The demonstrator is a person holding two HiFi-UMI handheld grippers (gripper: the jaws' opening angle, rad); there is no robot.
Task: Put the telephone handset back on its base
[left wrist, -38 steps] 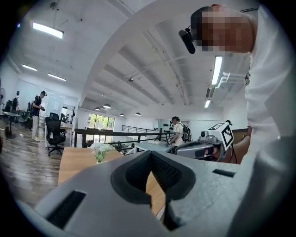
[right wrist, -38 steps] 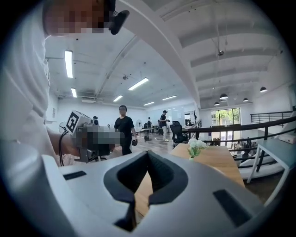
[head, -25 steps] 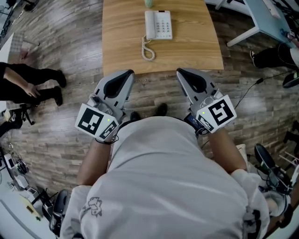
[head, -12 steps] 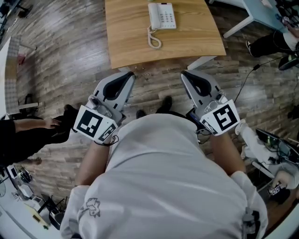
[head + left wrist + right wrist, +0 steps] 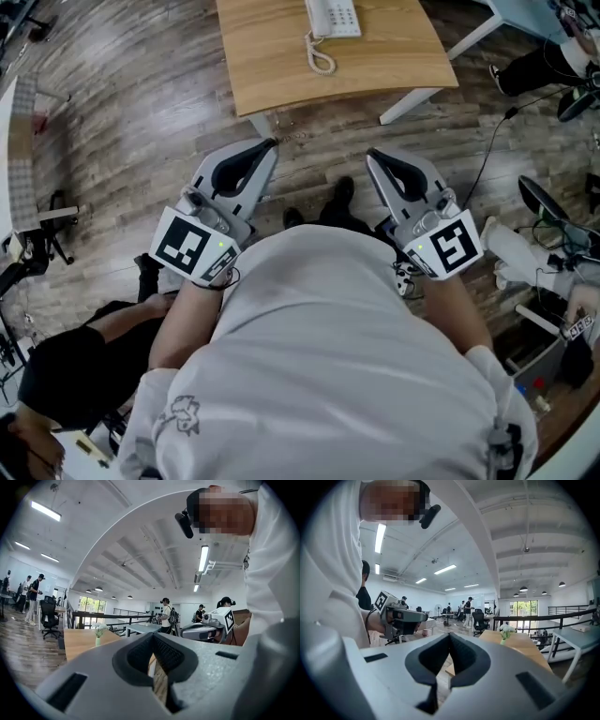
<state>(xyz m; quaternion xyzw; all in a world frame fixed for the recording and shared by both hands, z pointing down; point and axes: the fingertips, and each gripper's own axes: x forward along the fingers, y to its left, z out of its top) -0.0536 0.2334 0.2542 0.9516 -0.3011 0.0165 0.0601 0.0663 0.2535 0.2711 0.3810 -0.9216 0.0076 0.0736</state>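
The tabletop (image 5: 281, 66) has drifted farther away and now lies at the far edge of the head view, with its white legs (image 5: 412, 105) newly in sight beneath it. The telephone (image 5: 333, 17) is now cut off by that edge. The person in black (image 5: 66, 366) has shifted from mid-left to the near left corner.

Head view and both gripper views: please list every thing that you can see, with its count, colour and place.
table: one, light wood, top of head view.
telephone: one, white, on the table, cut by the top edge.
coiled cord: one, white, on the table before the telephone.
vase with flowers: one, pale green, white blooms, on the table.
floor: grey-brown planks.
bystander: one, in black, lower left.
left gripper: one, grey, shut, empty, above the floor.
right gripper: one, grey, shut, empty, beside it.
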